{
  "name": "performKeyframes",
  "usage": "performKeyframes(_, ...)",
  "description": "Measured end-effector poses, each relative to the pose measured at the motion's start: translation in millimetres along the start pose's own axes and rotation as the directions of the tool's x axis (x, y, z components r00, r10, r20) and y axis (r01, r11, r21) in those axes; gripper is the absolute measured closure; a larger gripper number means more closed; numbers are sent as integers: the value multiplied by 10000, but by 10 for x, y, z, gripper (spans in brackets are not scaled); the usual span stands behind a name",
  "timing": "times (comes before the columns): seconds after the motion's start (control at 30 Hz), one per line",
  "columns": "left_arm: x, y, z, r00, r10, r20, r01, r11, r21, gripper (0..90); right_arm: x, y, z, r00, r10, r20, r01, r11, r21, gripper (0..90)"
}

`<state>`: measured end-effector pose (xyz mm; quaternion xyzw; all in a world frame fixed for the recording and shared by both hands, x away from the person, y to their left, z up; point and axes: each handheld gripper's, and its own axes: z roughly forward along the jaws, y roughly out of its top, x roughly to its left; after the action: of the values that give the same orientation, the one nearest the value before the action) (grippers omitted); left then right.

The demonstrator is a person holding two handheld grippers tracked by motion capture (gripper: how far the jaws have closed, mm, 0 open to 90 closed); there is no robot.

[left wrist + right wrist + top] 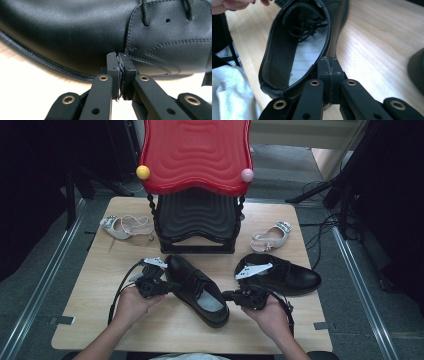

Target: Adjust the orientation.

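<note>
Black shoe (196, 289) on table; left hand-held gripper (120, 58) clenched, right hand-held gripper (329, 63) clenched, both empty.

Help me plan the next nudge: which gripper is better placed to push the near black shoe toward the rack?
Probably the left gripper: shut, its tips meet the near black shoe at its side. The right gripper, also shut, sits by the heel opening.

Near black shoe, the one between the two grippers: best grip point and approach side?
Probably the collar rim of the near black shoe at the heel. The opening faces up with the grey insole showing, so one jaw can go inside and one outside. Come from the heel side, where the right gripper sits, shut. The toe side by the shut left gripper is smooth, rounded leather with no edge.
</note>
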<state>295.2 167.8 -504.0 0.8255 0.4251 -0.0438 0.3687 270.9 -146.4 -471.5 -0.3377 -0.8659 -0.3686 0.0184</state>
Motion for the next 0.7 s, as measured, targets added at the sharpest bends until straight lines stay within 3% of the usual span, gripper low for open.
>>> performKeyframes(0.23, -18, 120, 121, 9999, 43, -96, -44, 10000, -21, 900, 109, -82, -20, 9996, 158, -242, -156, 9998, 92, 900)
performKeyframes(0.4, 36, 144, 154, 9991, -270, 316, 275, 9995, -154, 900, 159, -109, -14, 9989, 219, -403, -214, 9997, 120, 900)
performKeyframes(0.63, -9, 255, 246, 9996, 285, 24, -284, 9993, -247, 900, 221, -155, -10, 9975, 174, -684, -163, 9997, 158, 900)
performKeyframes(0.7, 14, 273, 253, 9998, 178, 118, -175, 9994, -282, 900, 219, -155, -12, 9977, 122, -673, -111, 9998, 170, 883)
